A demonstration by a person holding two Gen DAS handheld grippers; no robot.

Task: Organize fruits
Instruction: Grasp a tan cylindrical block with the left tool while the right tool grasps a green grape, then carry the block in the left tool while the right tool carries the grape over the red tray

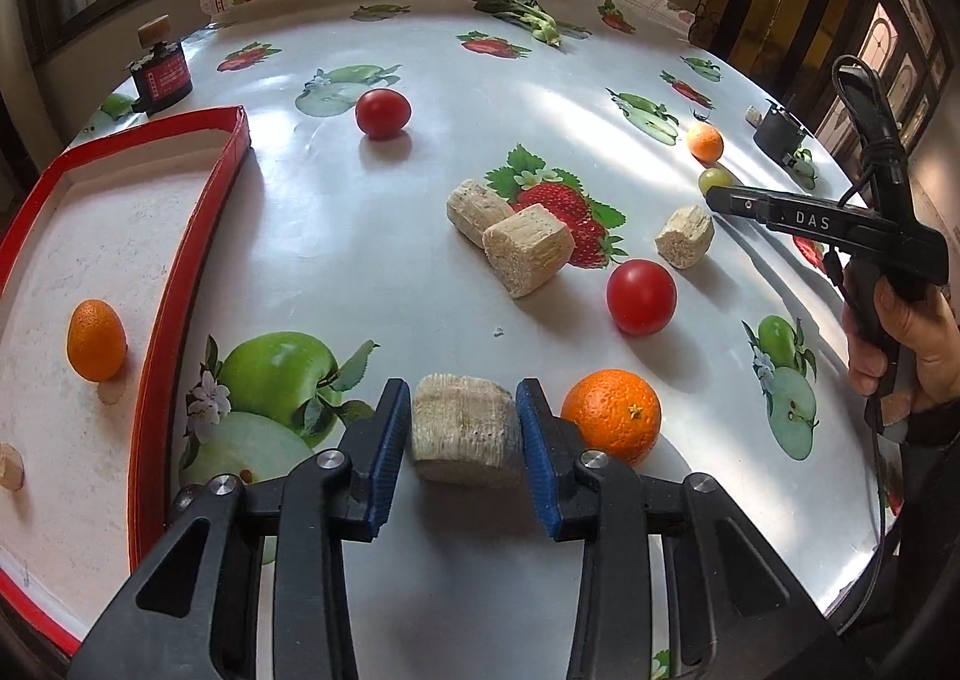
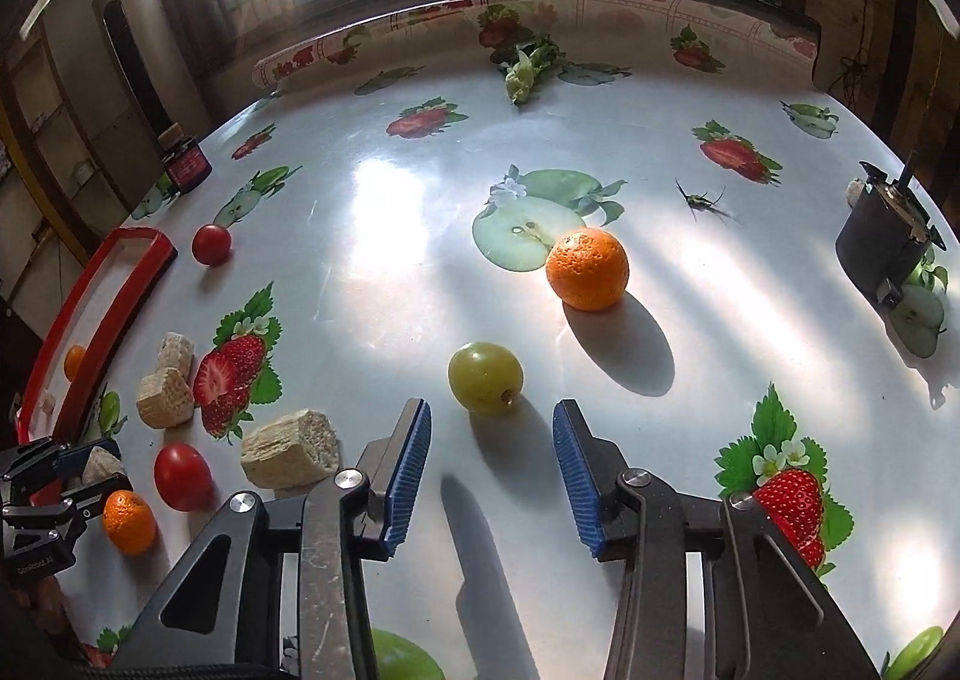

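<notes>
Left gripper [image 1: 462,428]: ribbed blue pads clamp a fibrous beige chunk [image 1: 465,431] beside a pebbled orange [image 1: 612,416]. Right gripper [image 2: 492,470]: jaws spread, nothing between, smooth green grape [image 2: 485,377] just ahead

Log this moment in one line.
left gripper: shut on beige chunk | right gripper: open, behind green grape | red tray: one orange

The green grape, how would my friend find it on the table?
Find the orange sitting on the printed apple slice. Just nearer, in front of the open right gripper, lies the green grape, the only real green fruit there.
</notes>
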